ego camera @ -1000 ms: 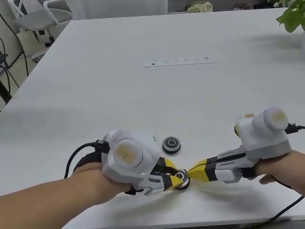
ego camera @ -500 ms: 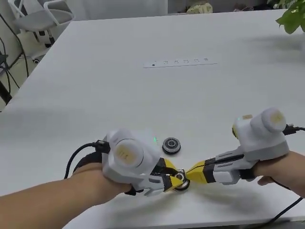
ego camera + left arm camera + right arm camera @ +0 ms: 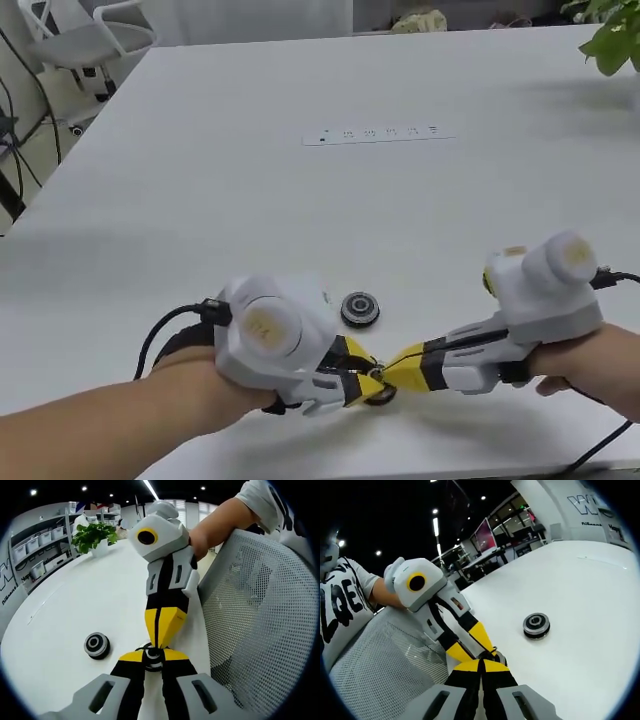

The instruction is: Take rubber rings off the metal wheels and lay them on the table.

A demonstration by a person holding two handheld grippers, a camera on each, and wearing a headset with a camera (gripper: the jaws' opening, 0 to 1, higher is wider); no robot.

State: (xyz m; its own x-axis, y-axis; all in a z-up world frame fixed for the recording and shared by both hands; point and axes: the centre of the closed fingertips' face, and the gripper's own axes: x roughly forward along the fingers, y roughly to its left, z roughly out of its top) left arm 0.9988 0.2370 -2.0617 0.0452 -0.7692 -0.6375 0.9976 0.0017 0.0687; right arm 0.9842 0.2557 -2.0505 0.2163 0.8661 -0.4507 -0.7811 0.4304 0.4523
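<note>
Wheel (image 3: 379, 388) sits low at the near edge of the table (image 3: 250, 180), clamped between the jaws of the left gripper (image 3: 366, 384). In the left gripper view we see the yellow tips flanking its hub (image 3: 153, 658). The right gripper (image 3: 391, 371) meets it from the opposite side, jaws pressed together with their tips at the wheel's rim. We cannot tell whether they pinch anything. A second wheel (image 3: 360, 308) lies flat on the table just beyond, apart from both grippers, with its black ring (image 3: 536, 631) on. A power strip (image 3: 378, 131) lies farther back, mid-table.
</note>
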